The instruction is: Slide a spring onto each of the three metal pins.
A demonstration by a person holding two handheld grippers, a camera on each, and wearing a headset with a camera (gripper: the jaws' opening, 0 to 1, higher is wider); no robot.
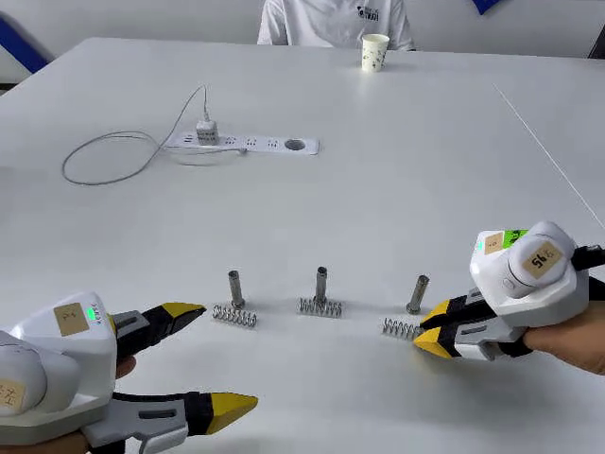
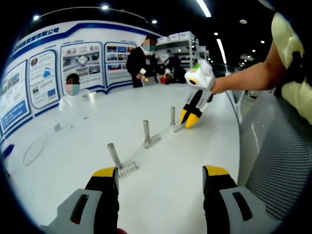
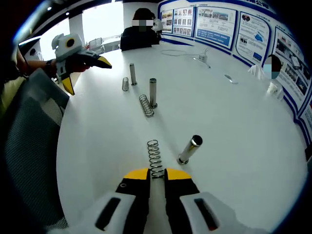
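Three short metal pins stand upright in a row on the white table: left pin (image 1: 234, 287), middle pin (image 1: 321, 282), right pin (image 1: 418, 293). A spring lies flat in front of each: left spring (image 1: 234, 316), middle spring (image 1: 320, 307), right spring (image 1: 401, 328). My right gripper (image 1: 427, 329) has its yellow tips closed on the near end of the right spring (image 3: 155, 157), just beside the right pin (image 3: 190, 149). My left gripper (image 1: 210, 357) is open and holds nothing, a short way in front of the left spring (image 2: 127, 169) and left pin (image 2: 114, 155).
A white power strip (image 1: 248, 144) with a plugged charger and a looping cable lies mid-table behind the pins. A paper cup (image 1: 374, 52) stands at the far edge in front of a seated person (image 1: 331, 21). Other people stand farther back in the room.
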